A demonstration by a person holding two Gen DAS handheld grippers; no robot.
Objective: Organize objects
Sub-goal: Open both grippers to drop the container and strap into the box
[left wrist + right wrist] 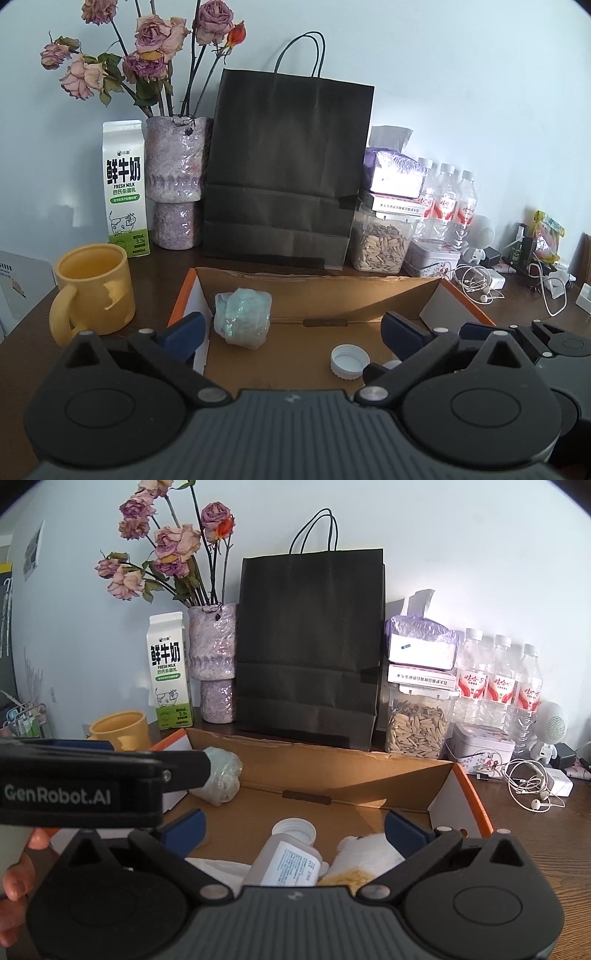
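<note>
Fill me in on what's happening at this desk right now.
A person is tidying small items into an open cardboard box with two handheld grippers. Both the left gripper and the right gripper hang open over the box, holding nothing. Inside lie a plastic-wrapped bundle, a white cap, a small plastic bottle and a white cloth. The yellow mug stands outside the box.

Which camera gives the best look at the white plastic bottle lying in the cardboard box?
The right wrist view. There the white plastic bottle lies on its side in the cardboard box, label and open mouth both visible. The left wrist view shows only its round mouth; the left gripper hides the body.
</note>
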